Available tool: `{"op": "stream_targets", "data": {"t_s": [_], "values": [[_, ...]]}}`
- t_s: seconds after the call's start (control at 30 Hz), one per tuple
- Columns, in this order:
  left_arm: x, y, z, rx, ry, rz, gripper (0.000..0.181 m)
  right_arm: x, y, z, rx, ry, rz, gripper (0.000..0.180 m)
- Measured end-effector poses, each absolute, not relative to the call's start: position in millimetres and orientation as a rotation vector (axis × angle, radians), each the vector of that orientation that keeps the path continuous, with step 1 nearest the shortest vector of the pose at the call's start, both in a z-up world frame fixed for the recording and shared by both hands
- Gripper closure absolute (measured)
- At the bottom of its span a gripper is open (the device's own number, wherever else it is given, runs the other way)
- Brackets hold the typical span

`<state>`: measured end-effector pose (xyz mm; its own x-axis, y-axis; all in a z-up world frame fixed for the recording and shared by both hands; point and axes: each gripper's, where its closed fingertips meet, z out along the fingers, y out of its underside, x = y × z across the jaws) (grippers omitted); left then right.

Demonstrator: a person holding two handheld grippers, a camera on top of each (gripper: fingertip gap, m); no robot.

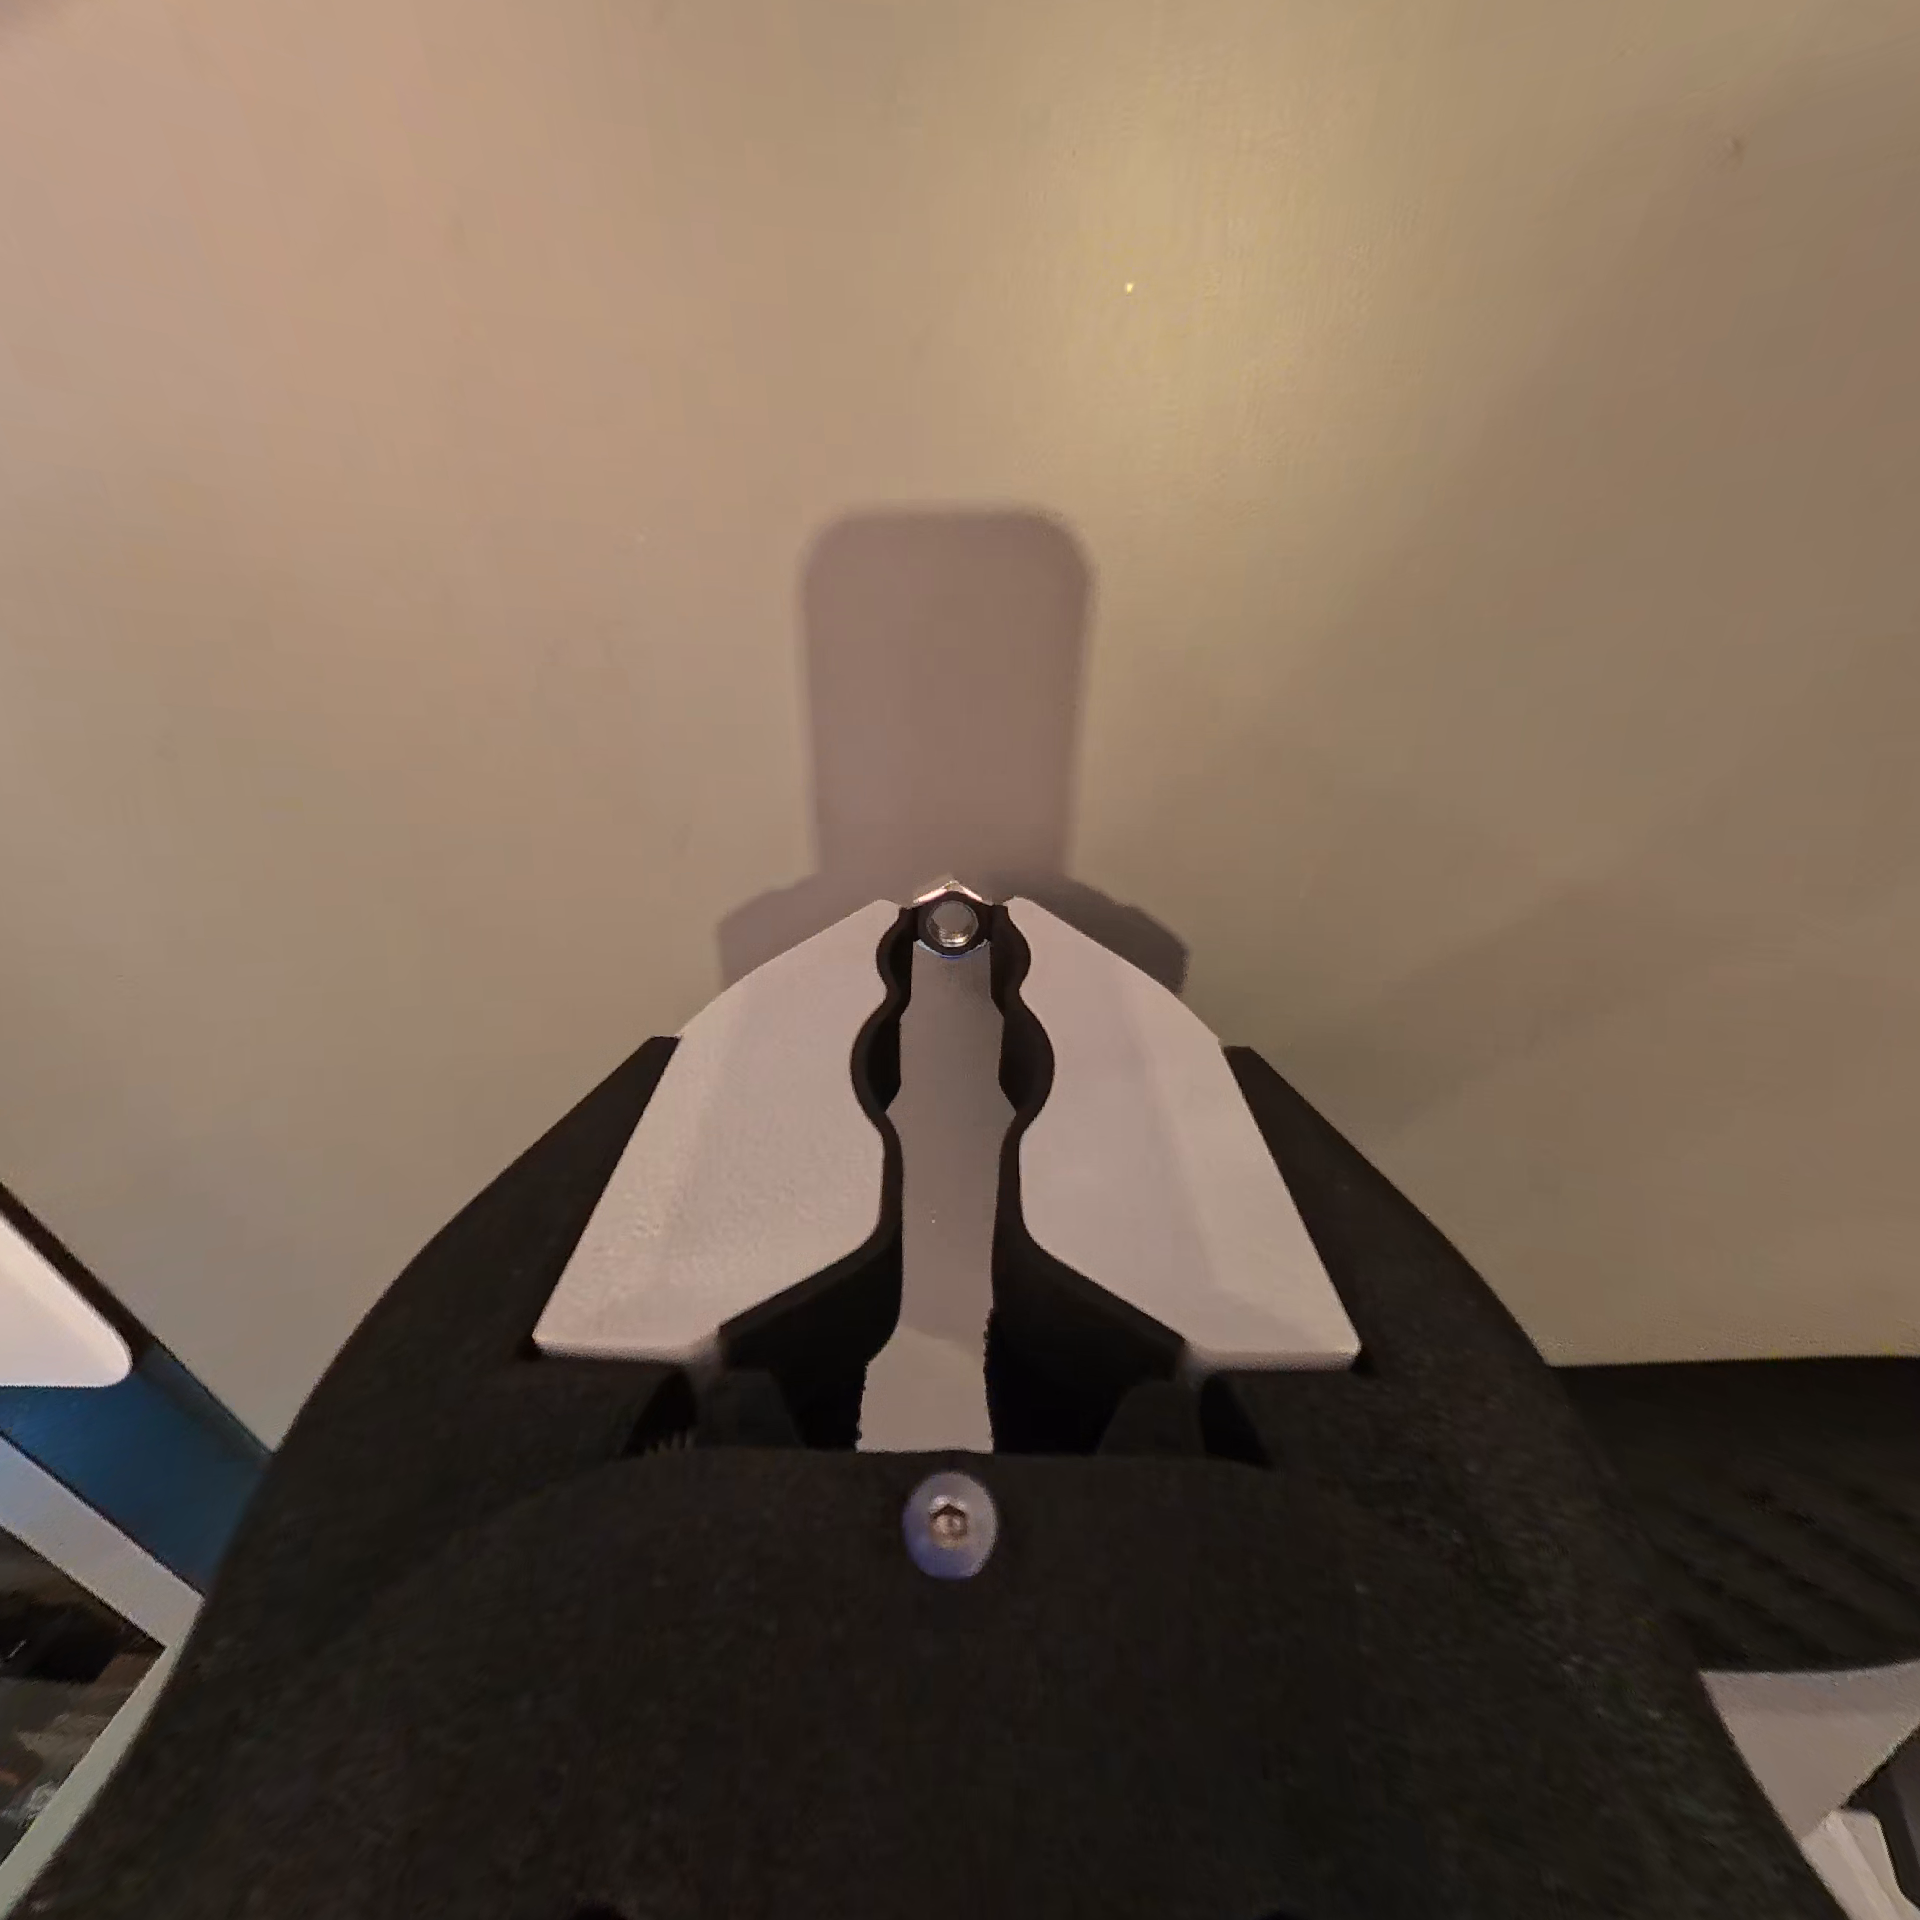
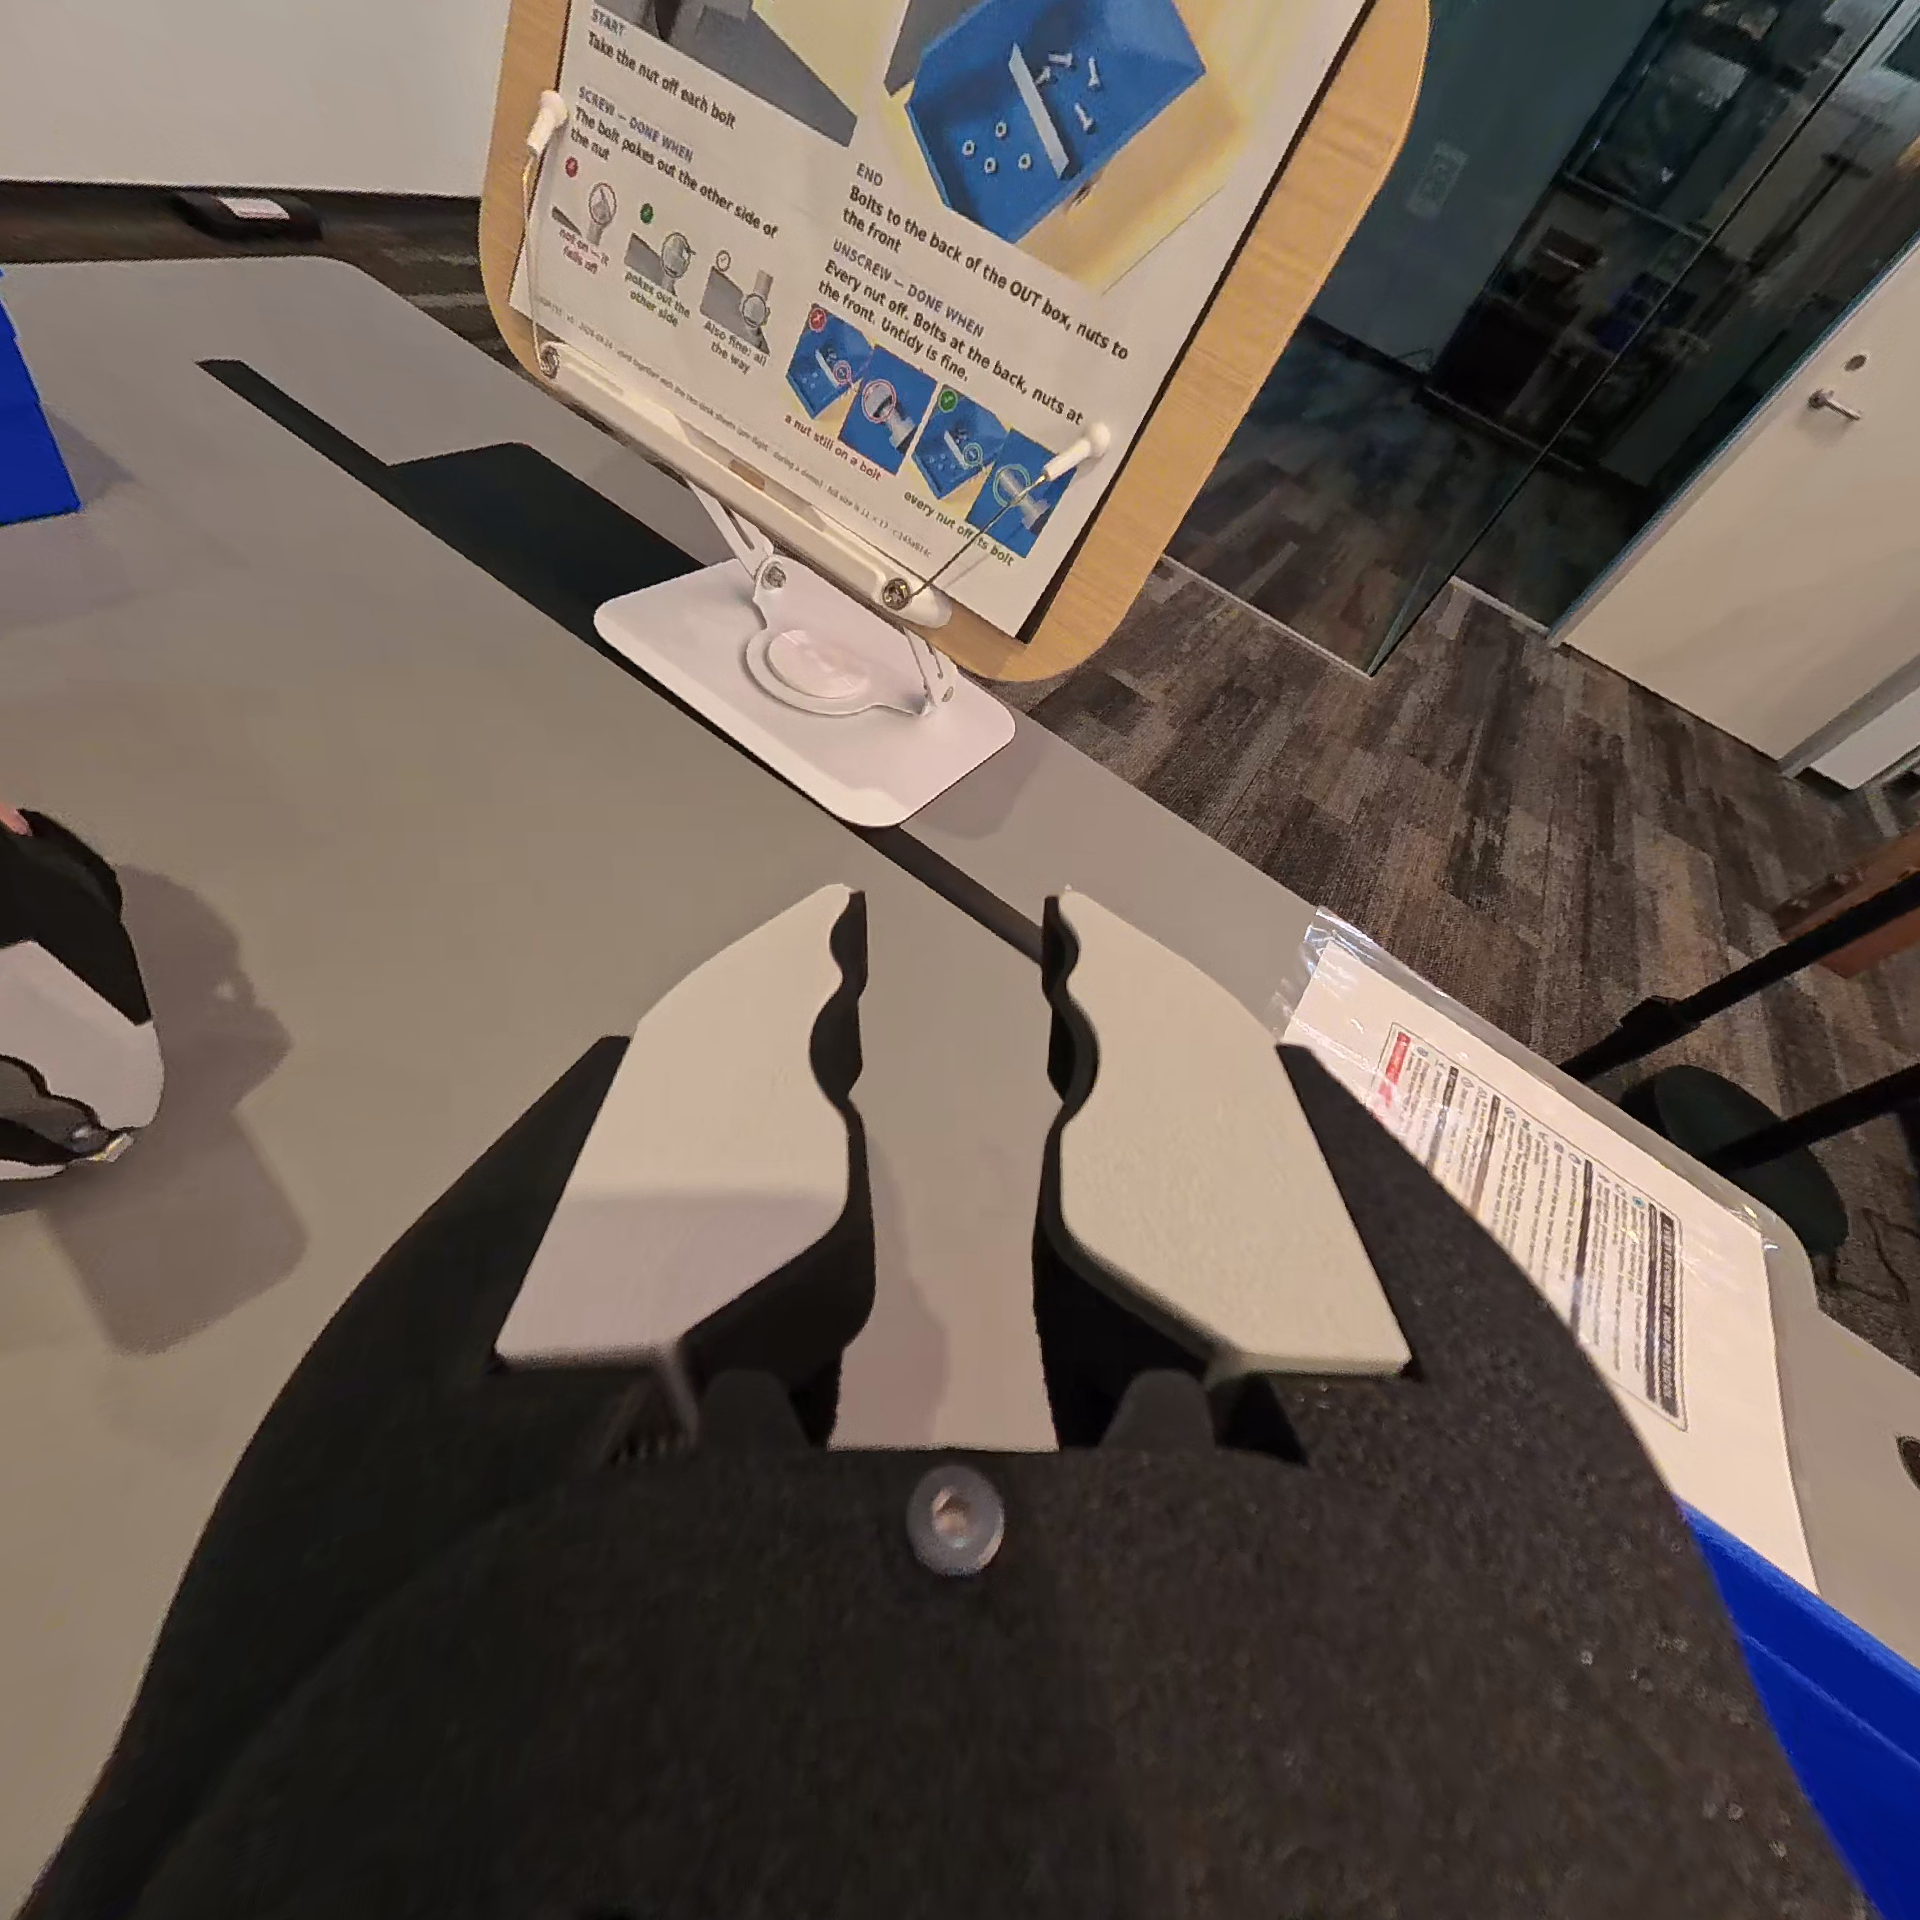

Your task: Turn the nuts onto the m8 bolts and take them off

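Nut [image 1: 951, 924]: one, pinched by left gripper [image 1: 951, 914]; right gripper [image 2: 954, 914]: jaws apart, empty

Silver nut [image 1: 950, 921], grey table [image 2: 312, 727], white-and-black hand-held gripper [image 2: 954, 914], blue box [image 2: 1808, 1704].

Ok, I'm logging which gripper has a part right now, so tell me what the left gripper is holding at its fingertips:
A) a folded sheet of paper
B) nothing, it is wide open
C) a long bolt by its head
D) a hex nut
D: in the left wrist view the left gripper is closed on a small silver hex nut pinched at its tips, while the right gripper is open and empty.
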<state>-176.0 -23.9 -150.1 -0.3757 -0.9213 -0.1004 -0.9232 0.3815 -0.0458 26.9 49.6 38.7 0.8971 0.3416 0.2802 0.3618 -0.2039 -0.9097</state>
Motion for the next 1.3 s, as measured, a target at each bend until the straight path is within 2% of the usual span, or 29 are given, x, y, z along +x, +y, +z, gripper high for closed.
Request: {"op": "stream_targets", "data": {"t_s": [0.97,1.07,1.2,1.3], "values": [[-178.0,-32.9,-163.3,-1.783,2.538,-0.088,0.167,39.8,48.3,22.8,-1.854,-0.504,0.037,0.150],[-179.1,-33.6,-161.5,-1.774,2.562,-0.080,0.158,40.7,45.9,26.1,-1.842,-0.499,0.039,0.150],[-175.1,-17.4,-127.3,-1.756,2.428,-0.109,0.154,42.6,45.8,24.4,-1.847,-0.494,0.045,0.150],[-190.3,-3.2,-68.3,-1.755,2.258,-0.179,0.152,44.1,45.7,19.8,-1.863,-0.500,0.036,0.150]]}}
